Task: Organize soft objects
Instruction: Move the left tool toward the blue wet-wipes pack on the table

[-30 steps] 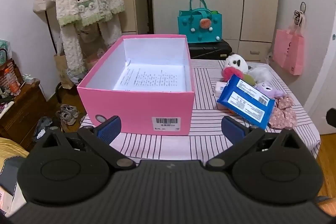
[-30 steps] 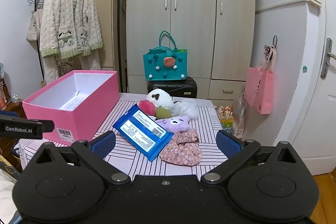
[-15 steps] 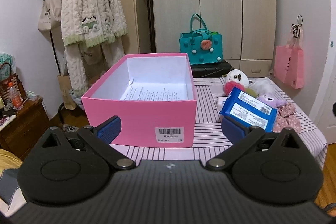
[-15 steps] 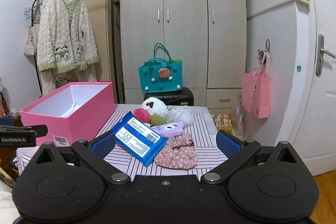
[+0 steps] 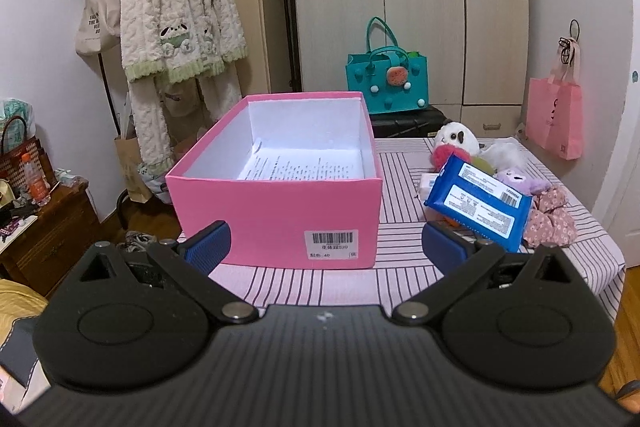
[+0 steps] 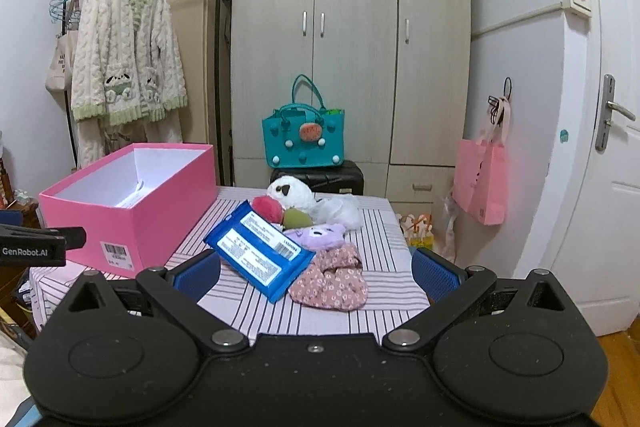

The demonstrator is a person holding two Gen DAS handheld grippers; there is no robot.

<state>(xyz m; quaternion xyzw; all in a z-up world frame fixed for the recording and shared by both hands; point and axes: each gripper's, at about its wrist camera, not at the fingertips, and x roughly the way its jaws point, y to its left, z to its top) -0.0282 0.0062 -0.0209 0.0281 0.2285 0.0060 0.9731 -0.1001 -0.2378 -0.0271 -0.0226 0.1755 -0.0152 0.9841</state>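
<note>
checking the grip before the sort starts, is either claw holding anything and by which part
Nothing is held: the left claw and right claw are both open and empty.

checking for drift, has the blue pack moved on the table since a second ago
No. In the right wrist view the blue pack still leans on the floral cloth, right of the pink box. Only the camera pitched, shifting the whole scene together.

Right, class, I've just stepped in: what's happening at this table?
A person holds a hand-held gripper in each hand, both open and empty. The left hand-held gripper faces the open pink box, which holds only a printed sheet. The right hand-held gripper faces the pile beside it: blue packet, floral cloth, plush toys. Nothing soft is boxed yet.
</note>
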